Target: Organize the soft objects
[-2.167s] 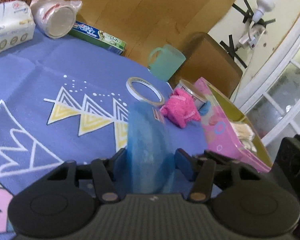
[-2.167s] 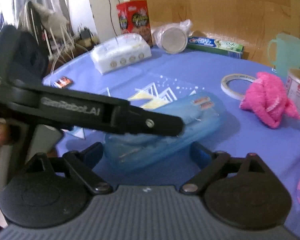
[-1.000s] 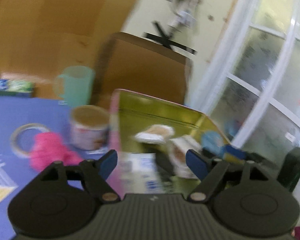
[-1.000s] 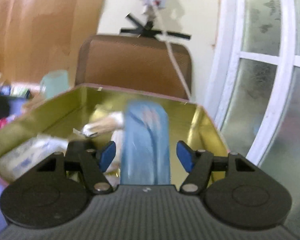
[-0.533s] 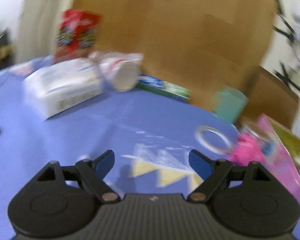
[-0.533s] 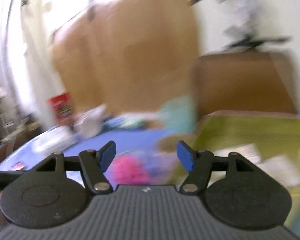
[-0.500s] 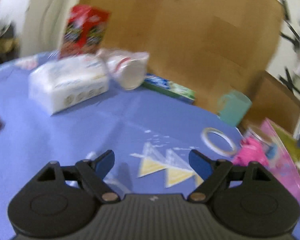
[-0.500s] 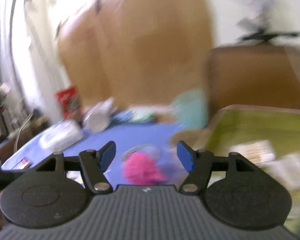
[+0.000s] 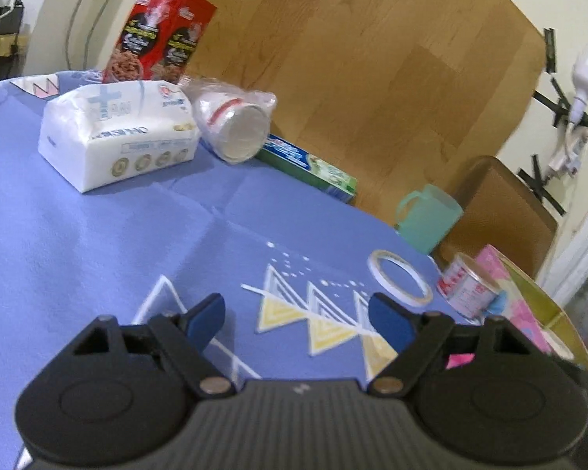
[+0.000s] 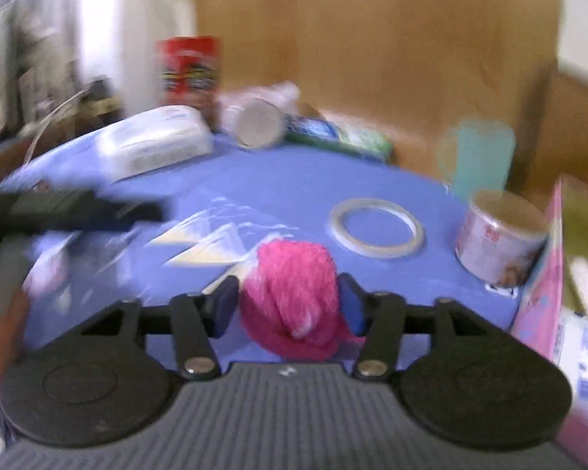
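Right wrist view smeared with blur; edges of the surface [image 10: 372, 180] unclear, pink box [image 10: 545, 293] cut off at 3 o'clock. Fuzzy pink cloth [image 10: 294, 293], bunched, lies on the surface between the fingers of the right tool [image 10: 290, 301], whose jaws have just been opening; contact unclear. Left tool [image 9: 298, 317] gapes wide, empty; the cloth peeks at its 4 o'clock.

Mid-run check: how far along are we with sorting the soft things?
Done: the pink box already holds a few packs. In hand: the right gripper has just been opening its jaws, with the pink fluffy cloth between them, not yet gripped. The left gripper is open and empty. Left: that cloth, and probably the white tissue pack.
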Motion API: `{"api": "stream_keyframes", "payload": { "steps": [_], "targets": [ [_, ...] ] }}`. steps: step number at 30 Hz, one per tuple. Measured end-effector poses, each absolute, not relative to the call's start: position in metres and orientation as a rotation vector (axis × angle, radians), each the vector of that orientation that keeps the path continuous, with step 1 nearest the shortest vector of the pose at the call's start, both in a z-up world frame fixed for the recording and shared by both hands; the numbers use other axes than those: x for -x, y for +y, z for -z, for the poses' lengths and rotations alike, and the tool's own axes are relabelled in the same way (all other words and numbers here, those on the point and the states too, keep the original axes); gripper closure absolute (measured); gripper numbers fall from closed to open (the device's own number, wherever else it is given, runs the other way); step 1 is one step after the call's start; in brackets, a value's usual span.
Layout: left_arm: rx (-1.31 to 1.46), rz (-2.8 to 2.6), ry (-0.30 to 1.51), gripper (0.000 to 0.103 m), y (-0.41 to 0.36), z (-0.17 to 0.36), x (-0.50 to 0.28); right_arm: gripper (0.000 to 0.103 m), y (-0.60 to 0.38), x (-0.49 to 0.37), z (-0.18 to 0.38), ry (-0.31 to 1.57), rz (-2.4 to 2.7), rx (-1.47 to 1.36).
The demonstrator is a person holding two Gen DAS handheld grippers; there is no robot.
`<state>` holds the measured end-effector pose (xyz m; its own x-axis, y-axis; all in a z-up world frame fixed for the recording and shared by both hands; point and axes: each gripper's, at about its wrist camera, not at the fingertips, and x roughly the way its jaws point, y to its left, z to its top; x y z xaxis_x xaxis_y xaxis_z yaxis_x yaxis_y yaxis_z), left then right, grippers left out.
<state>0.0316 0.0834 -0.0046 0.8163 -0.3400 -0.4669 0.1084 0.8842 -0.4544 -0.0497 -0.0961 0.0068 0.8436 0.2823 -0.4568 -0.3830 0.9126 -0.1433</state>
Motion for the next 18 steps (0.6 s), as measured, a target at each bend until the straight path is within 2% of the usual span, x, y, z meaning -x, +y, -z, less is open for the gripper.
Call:
{"api": "stream_keyframes", "payload": {
  "steps": [2,6,11,12,13,14,16,17,18],
  "targets": [
    [0.45,0.308,0.593,0.018,0.077,0.003,-0.027,0.008,-0.093,0.066,-0.002,0.442,-0.43,0.258],
    [0.459,0.442,0.621,0.009,0.053,-0.007,-0.015,0.008,-0.1,0.077,-0.002,0.425,-0.445,0.224],
    [0.362,0.492,0.651,0.012,0.009,-0.015,-0.017,0.008,-0.123,0.069,-0.004,0.453,-0.409,0.101],
    [0.335,0.492,0.664,0.016,-0.001,-0.014,-0.02,0.009,-0.128,0.071,-0.004,0.458,-0.413,0.078],
    [0.31,0.497,0.68,0.027,-0.01,-0.012,-0.023,0.009,-0.131,0.075,-0.003,0.464,-0.41,0.065],
    [0.289,0.507,0.697,0.032,-0.019,-0.011,-0.025,0.01,-0.132,0.074,-0.002,0.466,-0.401,0.06],
    [0.281,0.549,0.722,0.049,-0.033,-0.009,-0.026,0.01,-0.136,0.076,-0.004,0.447,-0.38,0.056],
    [0.279,0.559,0.726,0.051,-0.038,-0.01,-0.025,0.01,-0.137,0.075,-0.005,0.445,-0.374,0.058],
    [0.271,0.565,0.724,0.055,-0.04,-0.009,-0.022,0.016,-0.136,0.072,-0.004,0.456,-0.374,0.064]
  ]
}}
